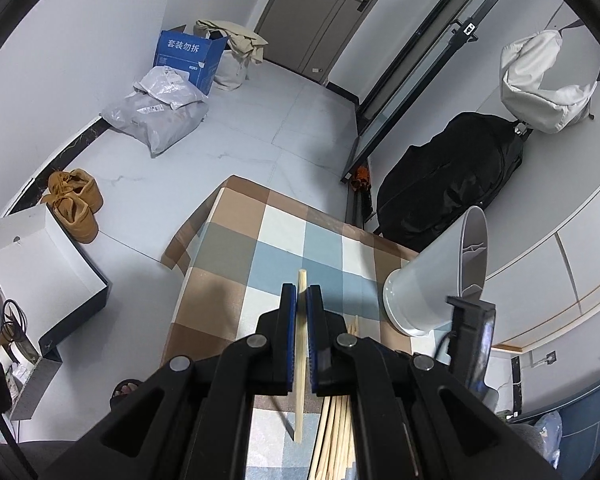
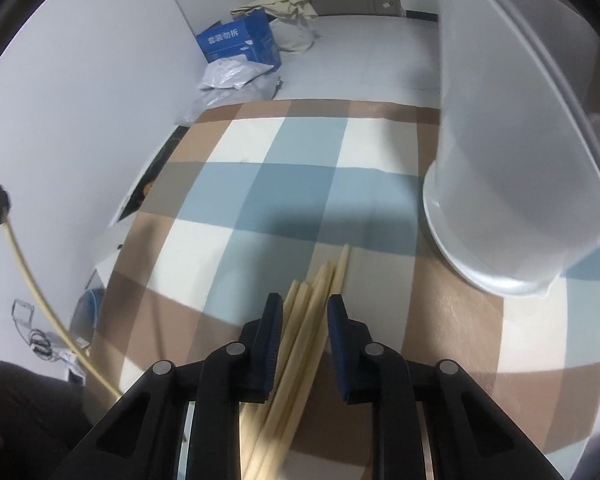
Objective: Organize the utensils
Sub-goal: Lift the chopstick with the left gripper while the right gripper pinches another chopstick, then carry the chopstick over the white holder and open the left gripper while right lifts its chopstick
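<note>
While the left gripper (image 1: 301, 292) squeezes one chopstick (image 1: 300, 360) tight above the checked tablecloth (image 1: 260, 240), the right gripper (image 2: 304, 304) is partly open around a pile of chopsticks (image 2: 308, 304) lying on that cloth, and I cannot tell if it presses them. A white cup (image 2: 500, 184) stands at the right side of the cloth, near the pile.

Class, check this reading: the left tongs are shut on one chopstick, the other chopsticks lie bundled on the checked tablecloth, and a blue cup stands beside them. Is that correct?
One detail is wrong: the cup is white, not blue, as the left wrist view shows. The rest holds: the left tongs are shut on one chopstick, and the other chopsticks lie bundled on the checked tablecloth.
</note>
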A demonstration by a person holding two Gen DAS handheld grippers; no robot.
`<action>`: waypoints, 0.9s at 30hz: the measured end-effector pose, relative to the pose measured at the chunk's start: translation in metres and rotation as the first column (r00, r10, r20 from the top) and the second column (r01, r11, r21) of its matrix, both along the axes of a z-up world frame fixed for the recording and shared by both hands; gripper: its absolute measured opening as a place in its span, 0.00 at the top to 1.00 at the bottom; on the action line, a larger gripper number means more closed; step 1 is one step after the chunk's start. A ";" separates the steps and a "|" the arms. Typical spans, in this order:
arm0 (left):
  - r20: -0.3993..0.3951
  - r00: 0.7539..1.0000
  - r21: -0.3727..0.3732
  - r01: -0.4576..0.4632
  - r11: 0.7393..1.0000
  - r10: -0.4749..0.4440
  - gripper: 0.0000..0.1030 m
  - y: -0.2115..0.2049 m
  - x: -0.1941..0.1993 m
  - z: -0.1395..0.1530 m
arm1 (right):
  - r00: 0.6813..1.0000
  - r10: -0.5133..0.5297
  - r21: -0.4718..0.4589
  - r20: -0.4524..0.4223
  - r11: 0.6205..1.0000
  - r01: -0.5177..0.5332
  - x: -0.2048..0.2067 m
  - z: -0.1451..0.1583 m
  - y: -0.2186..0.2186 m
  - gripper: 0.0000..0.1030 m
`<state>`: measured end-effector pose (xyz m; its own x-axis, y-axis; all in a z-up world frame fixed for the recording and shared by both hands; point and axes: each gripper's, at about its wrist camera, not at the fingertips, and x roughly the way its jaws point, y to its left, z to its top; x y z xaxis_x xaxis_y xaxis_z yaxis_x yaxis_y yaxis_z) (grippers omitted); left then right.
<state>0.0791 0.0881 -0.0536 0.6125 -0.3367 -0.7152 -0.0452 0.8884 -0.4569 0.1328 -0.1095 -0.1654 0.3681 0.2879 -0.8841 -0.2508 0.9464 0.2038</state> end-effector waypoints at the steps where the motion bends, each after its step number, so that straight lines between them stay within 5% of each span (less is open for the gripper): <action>1: 0.000 1.000 -0.003 0.001 1.000 -0.001 0.99 0.001 0.000 0.000 | 1.000 -0.008 -0.017 -0.005 1.000 0.008 0.001 -0.001 0.001 0.81; 7: 0.000 1.000 -0.015 0.006 1.000 -0.006 0.99 0.003 0.000 0.001 | 0.998 -0.062 -0.001 -0.016 0.998 0.062 0.001 0.000 -0.003 0.95; 14: 0.006 1.000 0.000 0.015 1.000 -0.015 0.99 0.001 -0.002 0.002 | 0.994 -0.108 0.064 0.023 0.992 0.106 -0.005 0.011 -0.015 0.96; 21: 0.029 0.999 0.026 0.036 0.999 -0.036 0.99 -0.005 -0.009 0.009 | 0.978 -0.138 0.178 0.159 0.978 0.109 -0.031 0.054 -0.034 0.96; 27: 0.067 0.994 0.096 0.085 0.992 -0.092 0.99 -0.023 -0.017 0.024 | 0.931 -0.128 0.236 0.341 0.971 0.047 -0.069 0.095 -0.048 0.97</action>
<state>0.0618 0.0646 -0.0292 0.6336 -0.3260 -0.7016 0.0649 0.9261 -0.3717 0.0637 -0.1578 -0.0709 0.6753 0.4126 -0.6114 -0.2629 0.9091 0.3231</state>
